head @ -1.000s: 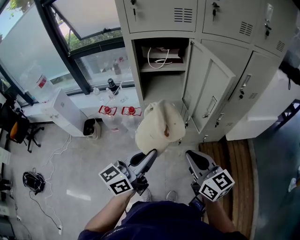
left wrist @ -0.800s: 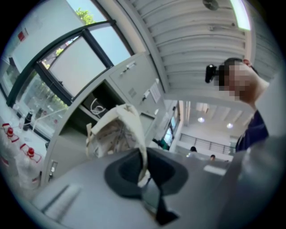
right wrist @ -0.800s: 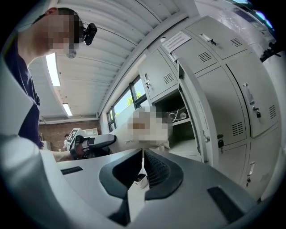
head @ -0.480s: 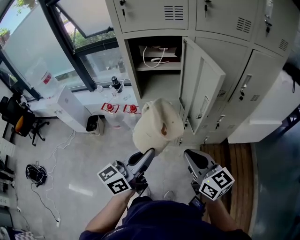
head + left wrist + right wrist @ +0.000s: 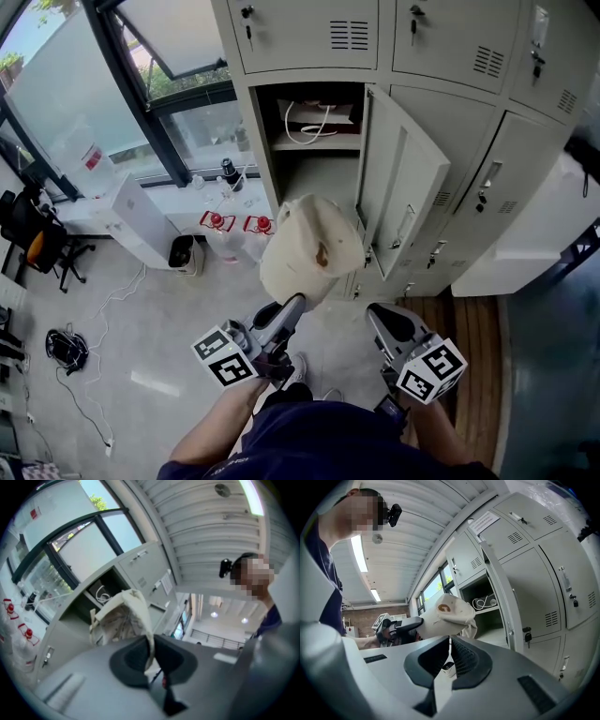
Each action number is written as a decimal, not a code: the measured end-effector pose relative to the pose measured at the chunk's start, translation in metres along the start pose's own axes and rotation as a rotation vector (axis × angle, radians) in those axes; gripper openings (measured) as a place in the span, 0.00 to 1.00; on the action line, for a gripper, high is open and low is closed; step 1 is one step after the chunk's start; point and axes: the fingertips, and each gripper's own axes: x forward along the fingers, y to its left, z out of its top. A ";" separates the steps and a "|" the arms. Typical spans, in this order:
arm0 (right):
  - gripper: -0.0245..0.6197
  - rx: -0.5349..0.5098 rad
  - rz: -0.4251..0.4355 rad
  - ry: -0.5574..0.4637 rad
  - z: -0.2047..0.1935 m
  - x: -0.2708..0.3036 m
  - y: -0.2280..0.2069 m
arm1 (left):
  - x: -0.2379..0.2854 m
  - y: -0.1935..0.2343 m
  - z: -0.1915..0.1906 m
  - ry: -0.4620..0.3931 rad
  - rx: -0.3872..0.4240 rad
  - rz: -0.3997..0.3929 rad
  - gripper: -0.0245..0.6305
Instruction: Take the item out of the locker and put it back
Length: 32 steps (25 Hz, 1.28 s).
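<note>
A cream cap (image 5: 309,248) with a brown patch hangs in the air in front of the open locker (image 5: 314,178). My left gripper (image 5: 292,309) is shut on the cap's edge; in the left gripper view the cloth (image 5: 126,616) runs down between the two dark pads of that gripper (image 5: 151,651). My right gripper (image 5: 380,319) is held level to the right of the cap, shut with nothing in it. The right gripper view looks past its own jaws (image 5: 450,656) at the cap (image 5: 450,613) and the left gripper (image 5: 401,625).
The locker door (image 5: 403,187) stands open to the right. A bag with white cord handles (image 5: 314,117) lies on the locker's upper shelf. Red-capped bottles (image 5: 216,225), a black bin (image 5: 180,253) and a white box (image 5: 136,220) stand by the window. Cables (image 5: 66,347) lie on the floor at left.
The cap and left gripper have drifted slightly left. The head view has shifted a little, so the locker sits more squarely ahead. Both grips are unchanged.
</note>
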 end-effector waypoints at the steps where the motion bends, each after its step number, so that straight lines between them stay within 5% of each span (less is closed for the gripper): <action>1: 0.05 0.000 -0.004 0.001 0.000 0.002 -0.001 | 0.002 0.002 0.003 -0.006 -0.007 -0.004 0.06; 16: 0.05 0.007 -0.077 0.027 0.004 0.097 -0.025 | 0.036 0.083 0.048 -0.019 -0.103 -0.089 0.06; 32: 0.05 0.018 -0.205 0.026 0.015 0.191 -0.044 | 0.076 0.138 0.107 -0.028 -0.209 -0.282 0.06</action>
